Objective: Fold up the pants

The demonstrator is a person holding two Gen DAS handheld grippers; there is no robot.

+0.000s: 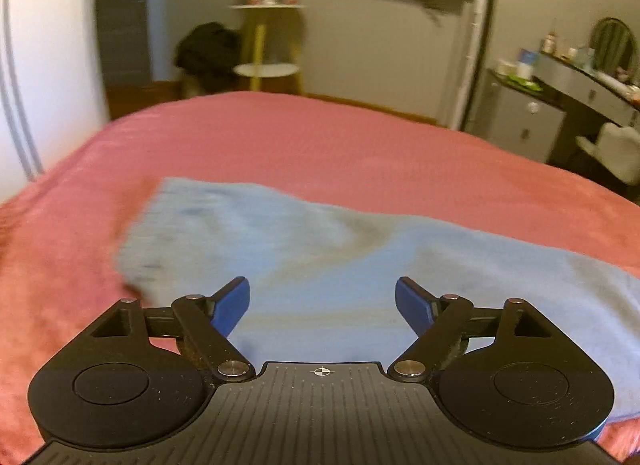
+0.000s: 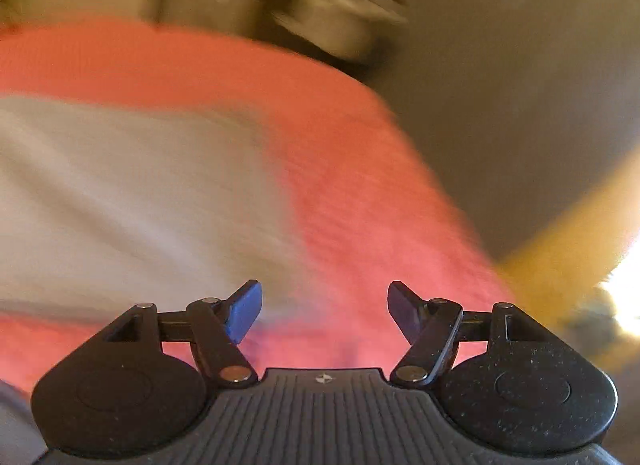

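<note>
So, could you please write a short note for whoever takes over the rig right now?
Left tongs: open, empty, over the near edge of the pants.
Right tongs: open, empty, over the bed just right of the pants; that view is blurred.
Pants: lying flat on the bed.
Done: how far folding has got is unclear.
Left: grip and fold.

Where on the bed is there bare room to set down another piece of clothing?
The pink bedspread is bare beyond the blue pants, toward the far edge, and in a strip left of them. In the blurred right wrist view, bare bedspread lies right of the pants. The pants fill the near middle.
</note>
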